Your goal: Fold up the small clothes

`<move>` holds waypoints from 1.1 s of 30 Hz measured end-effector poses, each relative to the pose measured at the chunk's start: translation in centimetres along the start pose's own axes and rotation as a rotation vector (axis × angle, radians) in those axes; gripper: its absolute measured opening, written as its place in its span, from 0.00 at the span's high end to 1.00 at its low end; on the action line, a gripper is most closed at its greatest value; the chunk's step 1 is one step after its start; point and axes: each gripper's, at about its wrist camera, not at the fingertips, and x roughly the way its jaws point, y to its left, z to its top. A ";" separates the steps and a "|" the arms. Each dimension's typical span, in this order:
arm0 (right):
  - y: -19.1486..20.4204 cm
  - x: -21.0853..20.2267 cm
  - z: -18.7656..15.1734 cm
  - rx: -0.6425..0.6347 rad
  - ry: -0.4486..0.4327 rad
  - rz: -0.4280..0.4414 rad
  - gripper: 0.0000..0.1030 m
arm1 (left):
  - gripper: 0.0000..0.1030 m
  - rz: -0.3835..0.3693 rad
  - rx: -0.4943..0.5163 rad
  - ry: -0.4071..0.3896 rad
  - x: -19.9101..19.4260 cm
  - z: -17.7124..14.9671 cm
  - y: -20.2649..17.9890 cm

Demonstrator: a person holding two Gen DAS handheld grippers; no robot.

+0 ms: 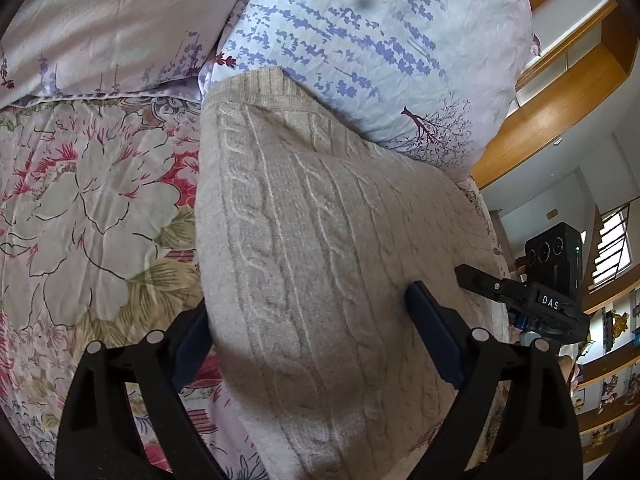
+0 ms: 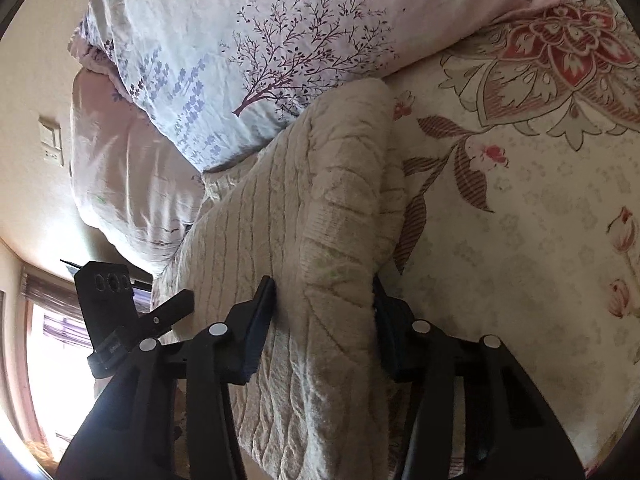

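A beige cable-knit sweater (image 1: pixel 320 240) lies on the flowered bedspread, its far end against a pillow. My left gripper (image 1: pixel 308 298) stands wide open astride it: the left finger (image 1: pixel 192 340) is at the sweater's left edge and the right finger (image 1: pixel 432 332) rests on top of the knit. In the right wrist view the sweater (image 2: pixel 280 208) has a raised fold (image 2: pixel 340 216) running away from me. My right gripper (image 2: pixel 322 280) is shut on that fold, one pad against each side. The right gripper (image 1: pixel 552 280) also shows at the sweater's right edge in the left wrist view.
Two pillows lie at the head of the bed: a lavender-print pillow (image 1: pixel 380 40) touching the sweater and a pale pink pillow (image 1: pixel 112 20) beside it. The flowered bedspread (image 2: pixel 520 220) stretches to the right. Wooden shelves (image 1: pixel 608 360) and a window (image 2: pixel 52 360) lie beyond the bed's edge.
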 end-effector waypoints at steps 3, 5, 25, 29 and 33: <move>-0.1 0.0 -0.3 0.004 -0.012 0.010 0.63 | 0.24 0.022 0.023 -0.014 -0.1 -0.2 -0.5; -0.1 -0.3 -0.4 0.004 -0.024 0.014 0.65 | 0.32 0.040 0.045 -0.031 -0.3 -0.4 -1.1; 12.2 6.5 -6.0 -0.267 -0.058 0.049 0.73 | 0.61 0.078 -0.027 -0.131 -12.1 -2.5 9.3; 12.0 8.6 -6.2 -0.241 -0.035 0.002 0.69 | 0.51 0.030 -0.129 -0.116 -11.0 -3.2 13.3; 11.4 7.3 -5.8 -0.215 -0.018 -0.011 0.60 | 0.43 0.089 -0.073 -0.156 -11.8 -3.6 12.4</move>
